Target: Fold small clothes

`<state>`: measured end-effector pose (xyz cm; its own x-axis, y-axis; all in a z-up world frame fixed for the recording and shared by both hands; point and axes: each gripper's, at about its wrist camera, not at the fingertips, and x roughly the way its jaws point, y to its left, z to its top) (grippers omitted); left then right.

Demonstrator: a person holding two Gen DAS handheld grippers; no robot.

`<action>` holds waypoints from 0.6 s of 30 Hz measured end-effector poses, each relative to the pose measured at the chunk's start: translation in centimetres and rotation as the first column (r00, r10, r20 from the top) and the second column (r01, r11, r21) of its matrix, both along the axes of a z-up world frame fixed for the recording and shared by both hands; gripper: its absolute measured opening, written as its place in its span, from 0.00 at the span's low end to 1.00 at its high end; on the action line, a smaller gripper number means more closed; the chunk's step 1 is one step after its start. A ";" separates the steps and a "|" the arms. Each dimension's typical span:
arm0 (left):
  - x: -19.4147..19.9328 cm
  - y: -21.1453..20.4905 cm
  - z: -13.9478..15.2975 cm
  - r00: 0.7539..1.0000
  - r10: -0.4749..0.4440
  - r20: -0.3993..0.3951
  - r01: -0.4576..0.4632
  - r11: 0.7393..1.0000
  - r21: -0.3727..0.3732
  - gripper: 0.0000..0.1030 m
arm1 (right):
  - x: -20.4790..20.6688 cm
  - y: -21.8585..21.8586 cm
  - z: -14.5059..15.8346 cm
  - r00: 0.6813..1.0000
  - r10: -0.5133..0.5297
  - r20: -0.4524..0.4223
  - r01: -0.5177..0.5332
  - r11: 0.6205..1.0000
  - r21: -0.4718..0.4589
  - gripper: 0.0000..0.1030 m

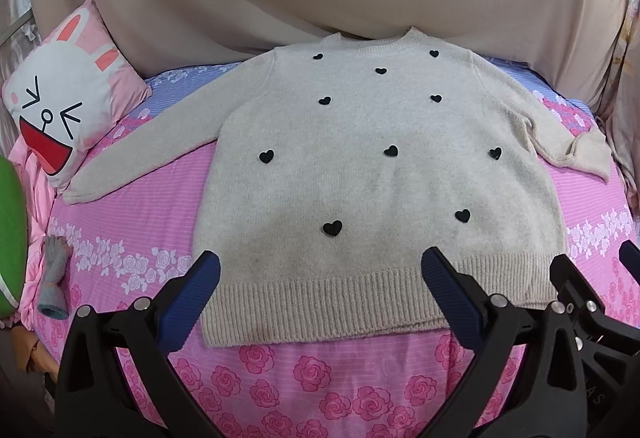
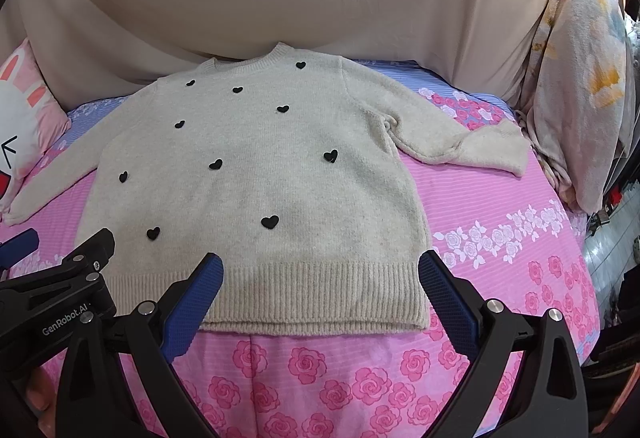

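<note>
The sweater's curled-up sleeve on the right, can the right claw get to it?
Probably yes. The right claw is open above the sweater's hem, and the sleeve lies on bare pink bedsheet with nothing on top or between.

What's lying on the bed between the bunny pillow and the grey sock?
In the left wrist view, the sweater's sleeve cuff lies below the bunny pillow; then flowered pink sheet down to the grey sock.

A pink rose-print bed (image 1: 320,378) carries a beige sweater (image 1: 372,178), bunny pillow (image 1: 68,110) and grey glove (image 1: 54,278).
</note>
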<state>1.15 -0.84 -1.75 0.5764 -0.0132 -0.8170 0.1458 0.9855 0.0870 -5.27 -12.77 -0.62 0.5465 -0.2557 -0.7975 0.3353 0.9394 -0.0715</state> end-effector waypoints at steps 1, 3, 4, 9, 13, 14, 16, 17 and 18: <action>0.0 -0.1 0.0 1.000 0.000 0.000 0.000 1.000 0.002 0.96 | 0.1 0.1 0.0 1.000 0.000 0.000 0.000 1.000 0.000 0.94; 0.0 -0.1 0.0 1.000 0.000 -0.001 0.000 1.000 -0.001 0.96 | 0.1 0.0 0.0 1.000 0.000 -0.002 0.000 1.000 0.001 0.94; 0.0 -0.1 0.0 1.000 0.001 -0.001 -0.001 1.000 0.001 0.96 | 0.1 0.1 0.0 1.000 0.000 -0.002 0.000 1.000 0.000 0.94; 0.0 -0.1 -0.1 1.000 0.001 -0.004 -0.001 1.000 0.000 0.96 | 0.3 -0.2 -0.4 1.000 -0.004 -0.007 0.004 1.000 0.013 0.94; 0.2 0.0 -0.4 1.000 0.006 -0.013 -0.007 1.000 -0.017 0.96 | 0.6 -3.8 -2.0 0.997 -0.065 -0.035 0.068 0.993 0.094 0.93; 0.2 0.1 -0.4 1.000 0.007 -0.011 -0.008 1.000 -0.021 0.96 | 0.5 -5.6 -2.3 0.994 -0.101 -0.037 0.105 0.989 0.105 0.93; 0.3 0.1 -0.3 1.000 0.009 -0.002 -0.009 1.000 -0.019 0.96 | 0.3 -10.1 -2.5 0.982 -0.186 -0.033 0.189 0.977 0.100 0.93; 0.3 0.0 -0.2 1.000 0.007 0.002 -0.007 1.000 -0.019 0.96 | 0.5 -12.5 -2.4 0.975 -0.217 -0.034 0.220 0.972 0.086 0.93; 0.4 -0.1 -0.2 1.000 0.005 0.003 -0.005 1.000 -0.021 0.96 | 0.6 -15.0 -2.3 0.968 -0.249 -0.032 0.250 0.966 0.067 0.93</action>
<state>1.55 -0.96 -1.94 0.5789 -0.0269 -0.8150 0.1403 0.9878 0.0671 -4.63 -27.82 -2.90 0.4535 -0.3251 -0.8298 0.5587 0.8292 -0.0195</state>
